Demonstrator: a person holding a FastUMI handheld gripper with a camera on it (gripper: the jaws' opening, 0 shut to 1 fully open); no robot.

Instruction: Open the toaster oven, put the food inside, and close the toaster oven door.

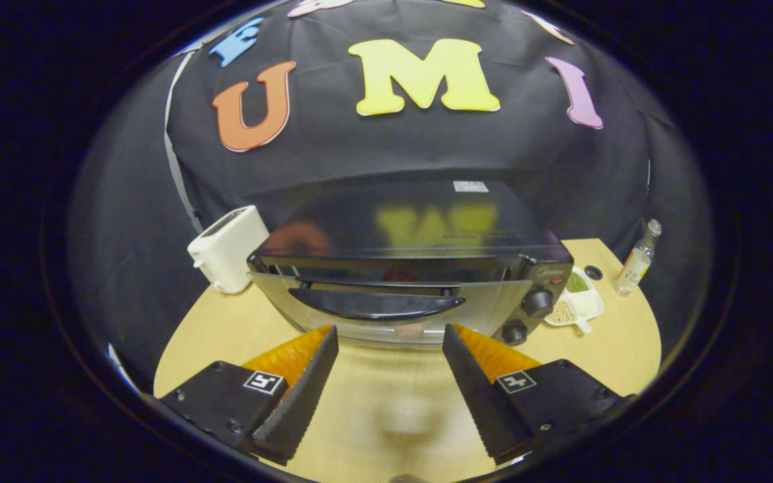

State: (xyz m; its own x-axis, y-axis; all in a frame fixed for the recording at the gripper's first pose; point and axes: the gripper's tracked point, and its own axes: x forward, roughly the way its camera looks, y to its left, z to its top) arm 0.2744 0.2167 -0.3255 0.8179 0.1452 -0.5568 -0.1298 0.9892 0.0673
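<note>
Standing just beyond open tool (390, 335): toaster oven (410, 268).

A staged kitchen corner in a recording booth: black cloth wall (427, 147) hangs behind a light wooden table (225, 335). Just beyond the spread gripper (390, 342) fingers sits a toaster oven (413, 268), a white toaster (229, 248) left, a bottle (636, 261) right

Gripper (390, 333) fingers spread, bare table (393, 396) btwn them; toaster oven (406, 268) blocks straight ahead; white toaster (229, 247) left, dish (578, 302) & bottle (636, 260) right.
</note>
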